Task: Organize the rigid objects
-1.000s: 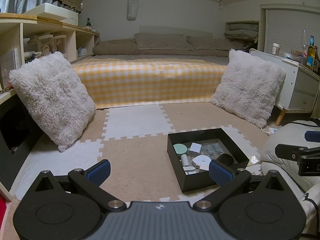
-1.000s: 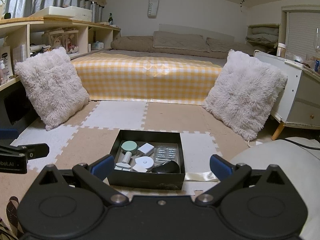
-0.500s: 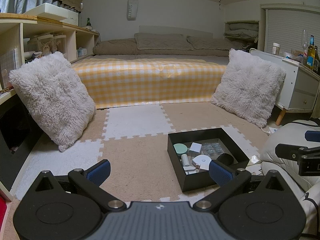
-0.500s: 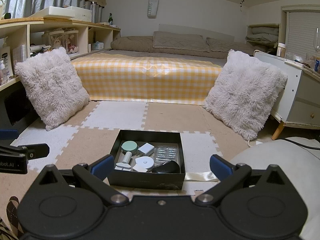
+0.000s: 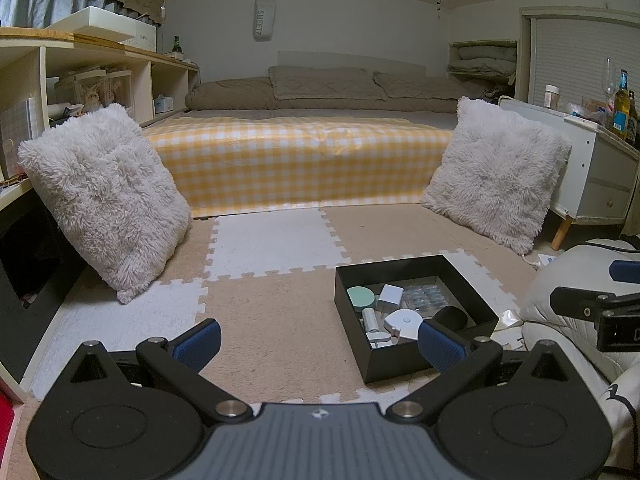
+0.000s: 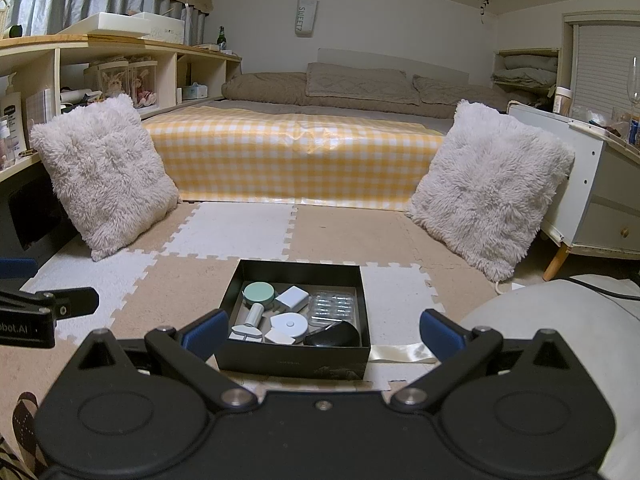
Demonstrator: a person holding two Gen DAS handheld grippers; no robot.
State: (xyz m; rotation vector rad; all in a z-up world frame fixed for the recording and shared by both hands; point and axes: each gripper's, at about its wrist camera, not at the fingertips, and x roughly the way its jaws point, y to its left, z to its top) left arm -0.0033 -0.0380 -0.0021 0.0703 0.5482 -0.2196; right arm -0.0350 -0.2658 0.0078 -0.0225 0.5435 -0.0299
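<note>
Both grippers are just hovering low over the foam puzzle mat (image 6: 224,236), and neither one is holding anything. The right gripper (image 6: 322,330) has its blue-padded fingers (image 6: 202,332) spread wide, lined up right in front of the black box (image 6: 294,360), which sits on the mat close to the camera. The left gripper (image 5: 318,342) is spread just as wide and points at bare mat, with the box (image 5: 400,364) off to its right side. Inside the box there's a round mint-green tin (image 6: 259,293), a white charger block (image 6: 293,298), a clear blister pack (image 6: 333,305), a round white disc (image 6: 289,324), a small white roller-looking thing (image 6: 254,315) and a black mouse-shaped item (image 6: 332,337), all packed close together. Two fluffy white cushions (image 6: 106,176) lean at either side of the yellow checked bed (image 6: 292,156) behind it.
</note>
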